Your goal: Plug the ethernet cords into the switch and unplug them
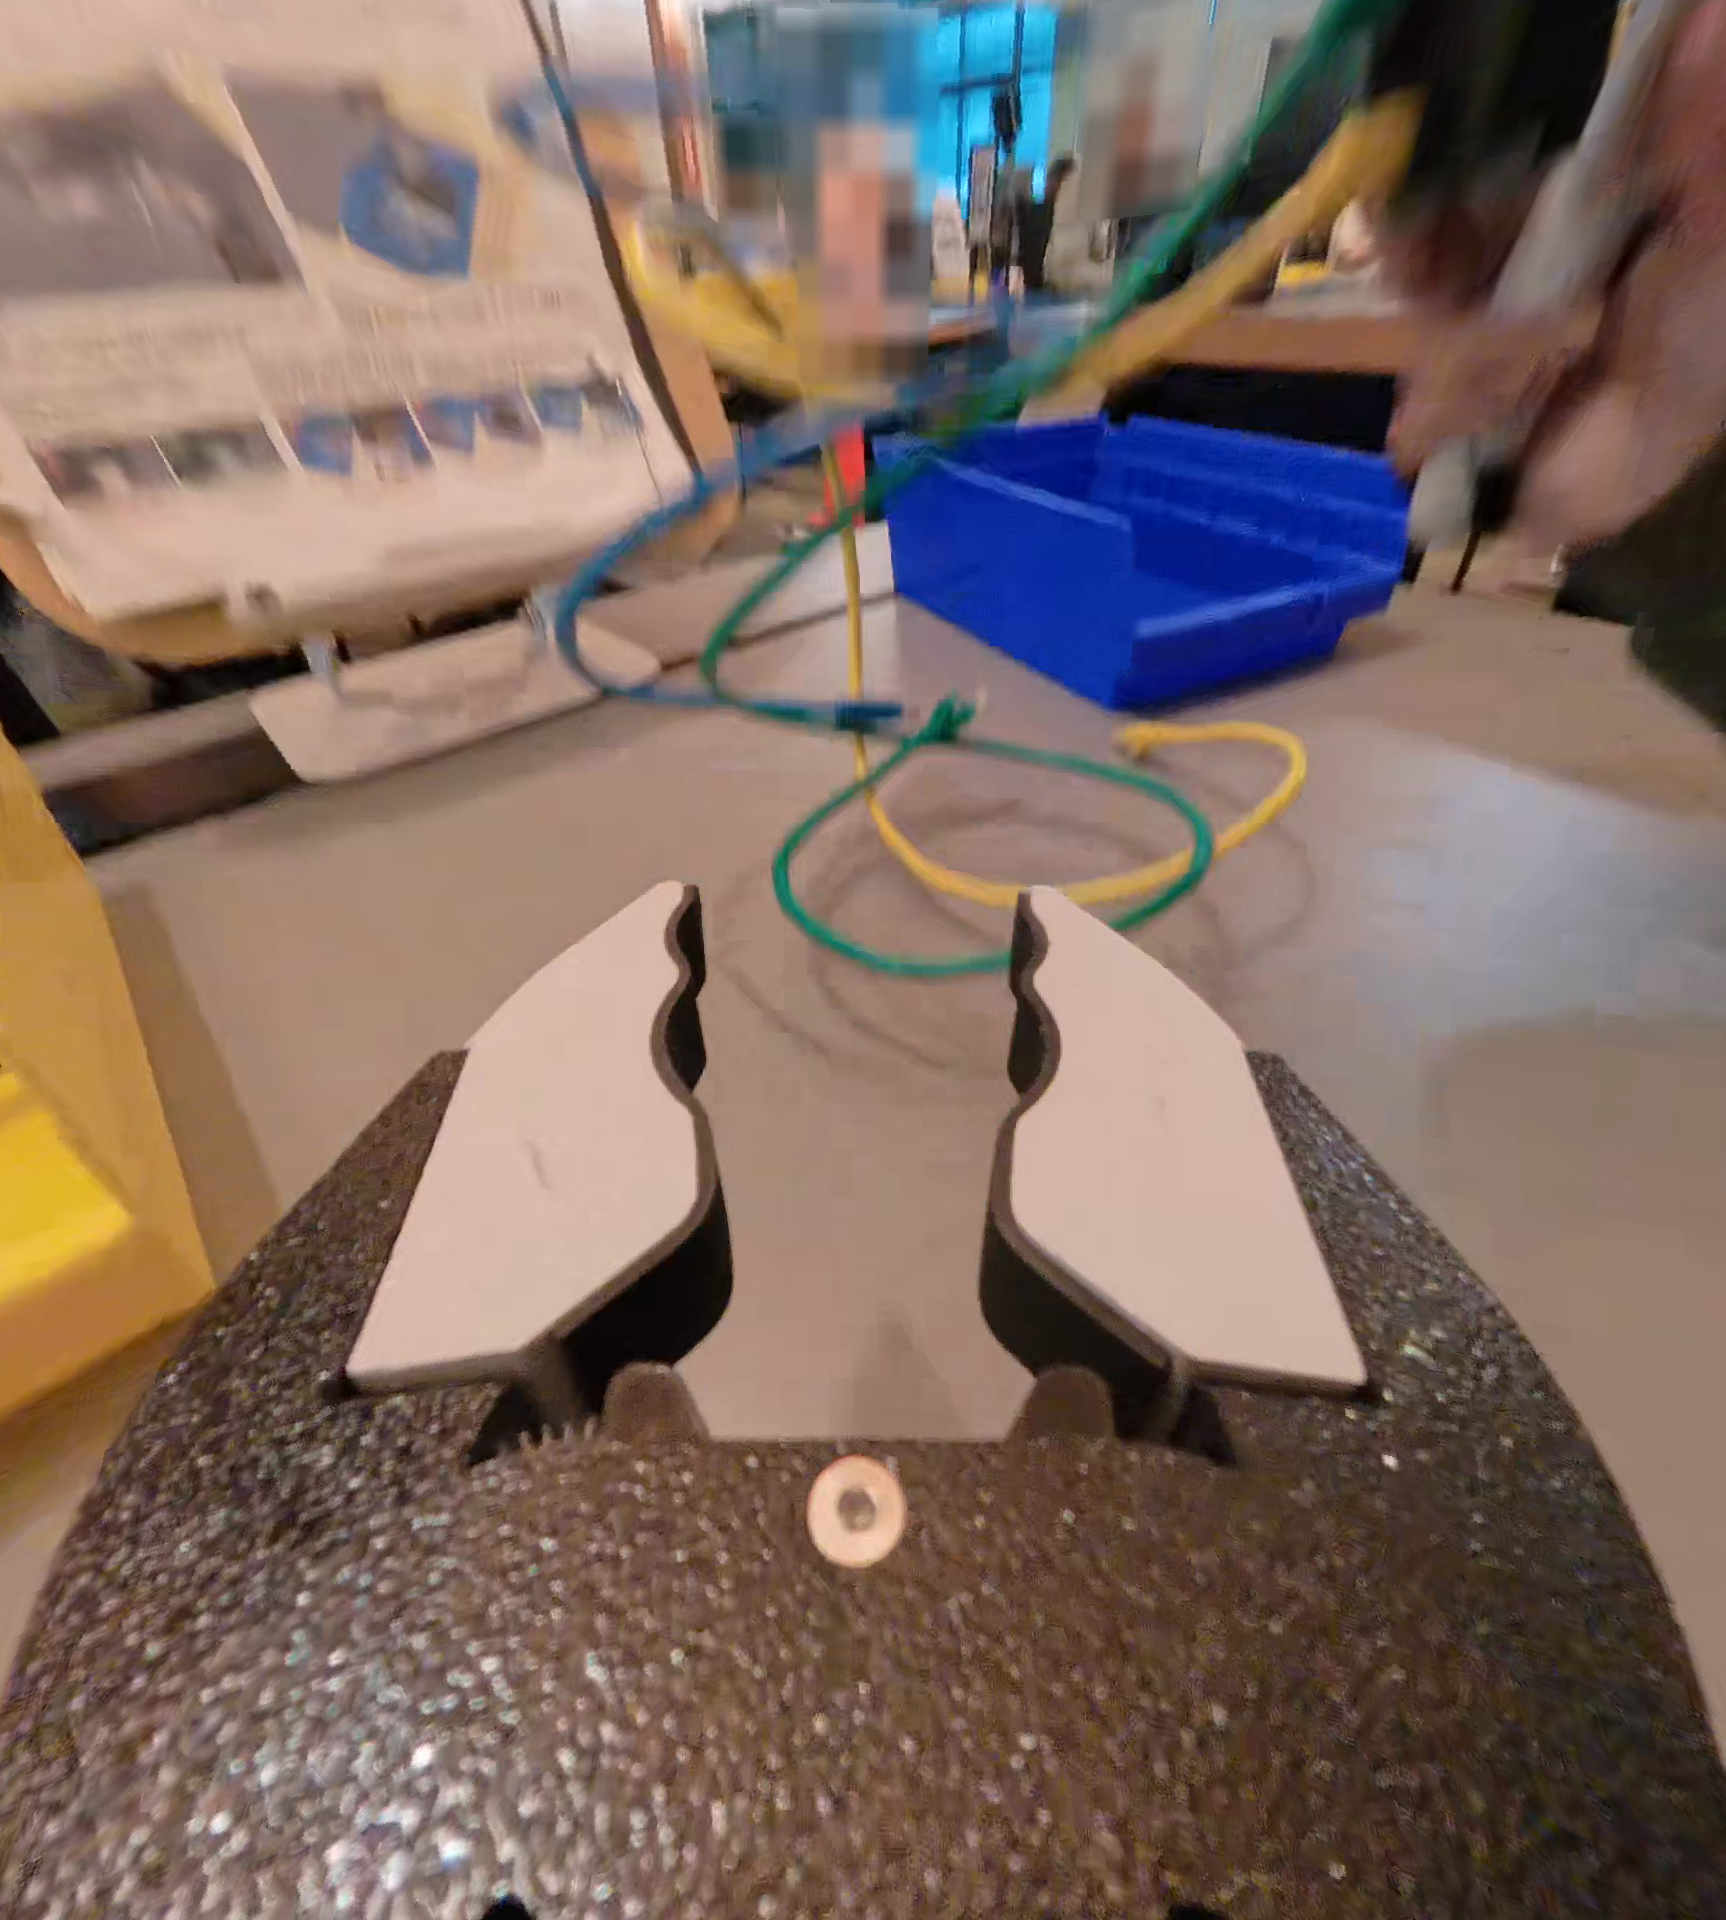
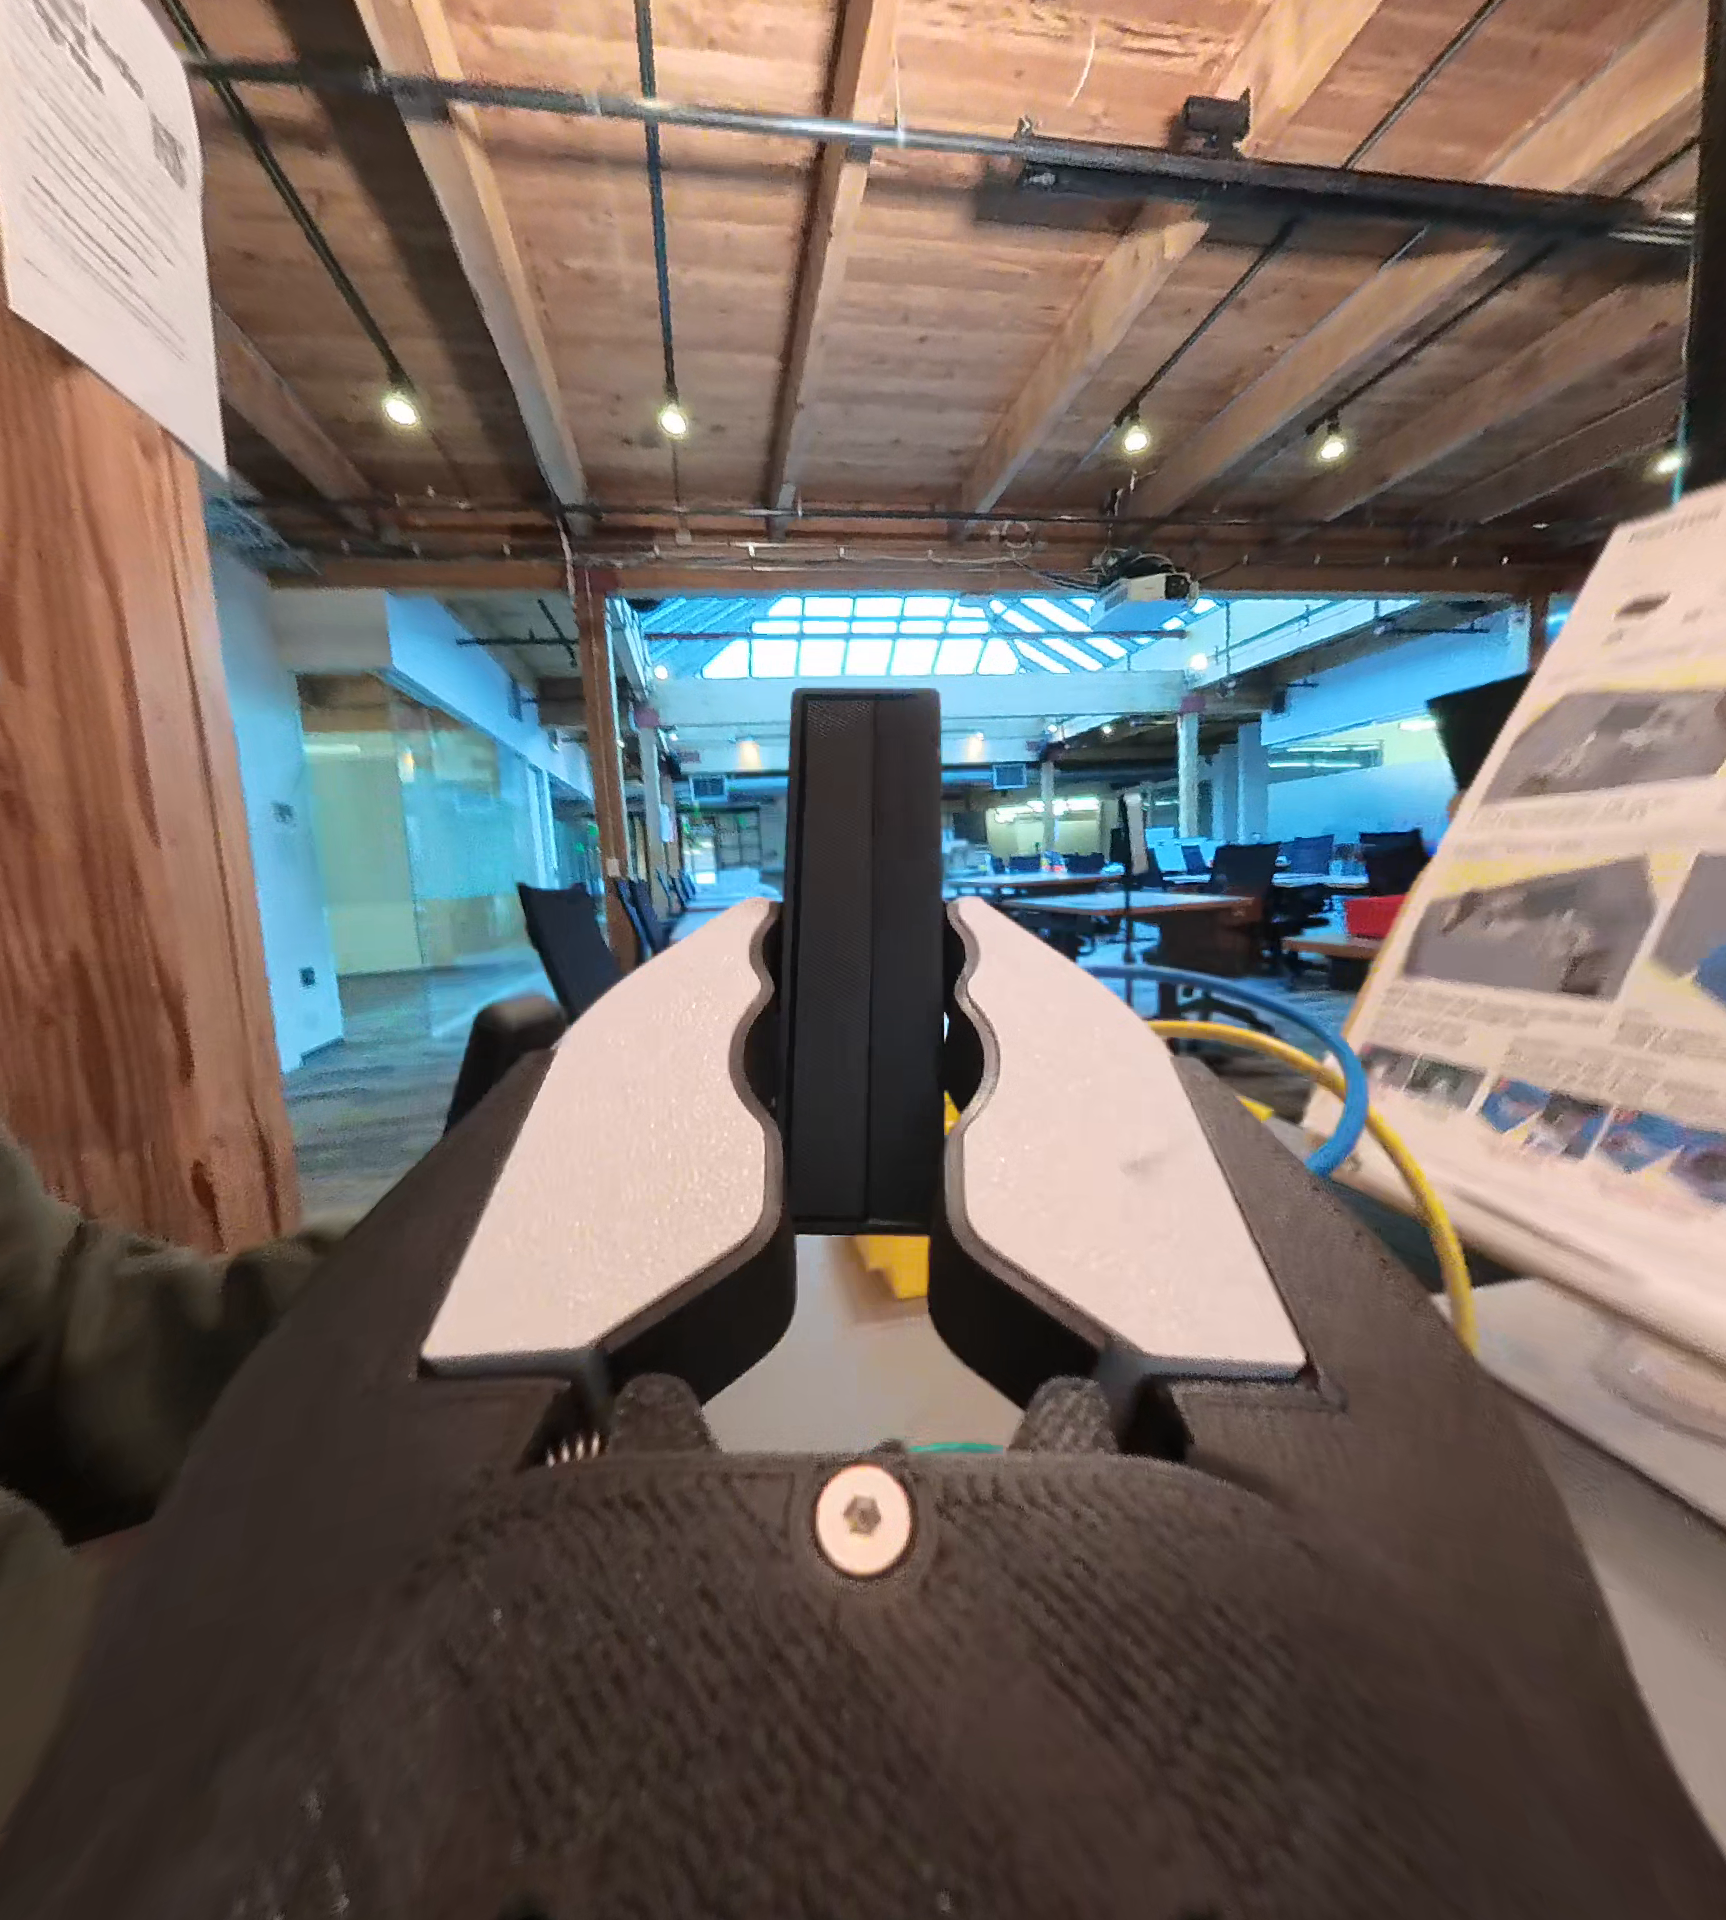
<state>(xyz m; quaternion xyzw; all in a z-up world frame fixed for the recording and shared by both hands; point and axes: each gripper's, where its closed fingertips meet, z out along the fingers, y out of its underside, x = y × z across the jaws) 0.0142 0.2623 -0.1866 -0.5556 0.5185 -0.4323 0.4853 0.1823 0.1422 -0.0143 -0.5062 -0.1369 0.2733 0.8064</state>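
Note:
My right gripper [image 2: 864, 914] is shut on a black rectangular block, the switch [image 2: 859, 790], and holds it upright, raised off the table. Green [image 1: 1197, 831], yellow [image 1: 1285, 769] and blue [image 1: 589, 623] ethernet cords run from the table up to the blurred hand [image 1: 1565, 343] at the upper right of the left wrist view. Their free plug ends lie on the grey table [image 1: 1461, 987]. My left gripper [image 1: 857, 899] is open and empty, low over the table, just short of the green loop. The blue [image 2: 1347, 1070] and yellow [image 2: 1410, 1174] cords also show in the right wrist view.
A blue bin [image 1: 1150, 561] stands at the back right and a yellow bin [image 1: 28, 1143] at the left. A printed sheet on a stand [image 1: 298, 343] leans at the back left and also shows in the right wrist view [image 2: 1617, 935]. A wooden post [image 2: 90, 831] is on the left.

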